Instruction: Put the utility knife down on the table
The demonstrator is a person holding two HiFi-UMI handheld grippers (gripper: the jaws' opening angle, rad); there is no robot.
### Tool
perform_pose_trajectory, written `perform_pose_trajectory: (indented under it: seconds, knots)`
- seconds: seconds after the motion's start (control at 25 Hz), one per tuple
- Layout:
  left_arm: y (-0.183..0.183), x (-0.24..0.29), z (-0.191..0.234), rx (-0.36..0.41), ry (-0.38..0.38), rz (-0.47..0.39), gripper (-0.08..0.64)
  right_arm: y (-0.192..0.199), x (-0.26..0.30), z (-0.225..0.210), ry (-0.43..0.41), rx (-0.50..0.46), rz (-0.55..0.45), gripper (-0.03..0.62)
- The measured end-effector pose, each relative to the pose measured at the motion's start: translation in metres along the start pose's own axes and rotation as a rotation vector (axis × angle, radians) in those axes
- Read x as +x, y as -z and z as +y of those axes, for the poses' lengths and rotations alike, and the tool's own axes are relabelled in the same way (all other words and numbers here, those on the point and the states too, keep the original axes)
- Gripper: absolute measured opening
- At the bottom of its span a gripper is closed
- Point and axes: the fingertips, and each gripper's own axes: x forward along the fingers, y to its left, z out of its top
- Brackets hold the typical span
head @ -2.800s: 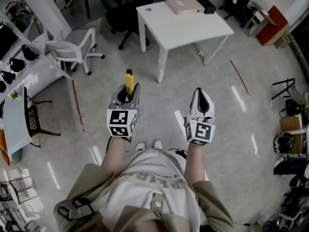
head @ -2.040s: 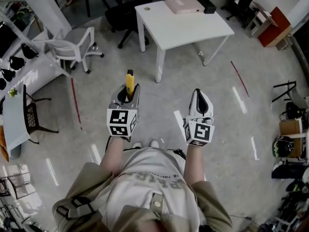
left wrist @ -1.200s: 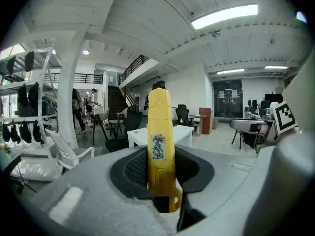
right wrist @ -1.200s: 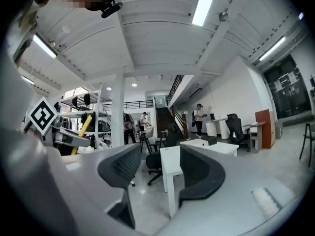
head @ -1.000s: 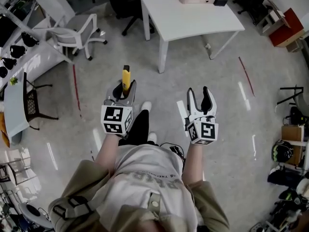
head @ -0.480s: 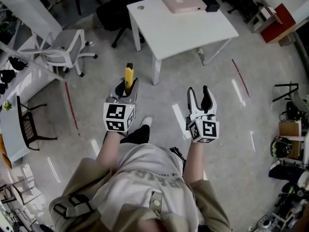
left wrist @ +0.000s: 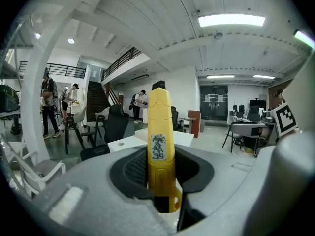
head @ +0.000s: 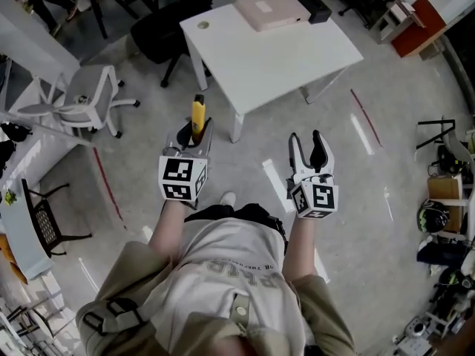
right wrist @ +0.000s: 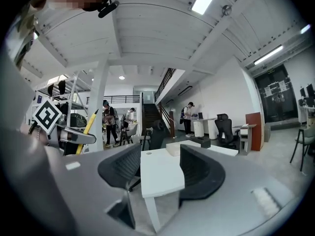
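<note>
The white table [head: 276, 56] now lies closer ahead. The left gripper [head: 194, 129] clamps the yellow utility knife [head: 197, 114], whose lower end is hidden between its jaws. The right gripper [head: 311, 141] stands open and empty.

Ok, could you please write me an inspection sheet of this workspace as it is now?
Surface: white table, ahead of the person, mostly bare.
Job's things: yellow utility knife, sticking out past the left gripper's jaws, not yet on the table.
Clutter: flat pink box and black box at the table's far edge.
Grippers: left gripper shut on the knife; right gripper open, empty.
Cables: nothing seen.
Surroundings: grey chair, black chair, people standing far off.
</note>
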Motion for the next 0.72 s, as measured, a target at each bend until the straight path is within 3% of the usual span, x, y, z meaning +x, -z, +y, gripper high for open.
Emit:
perform_pose_trajectory:
  seconds: [0.44,0.72]
  knots:
    - [0.015,0.047,0.019,-0.028,-0.016,0.059,0.101,0.019,0.052,-0.026,-0.006,0.053,0.049,0.222]
    - [0.009,0.091,0.028,-0.056,-0.079,0.067,0.101,0.023,0.102,-0.050,-0.082,0.042,0.081,0.222]
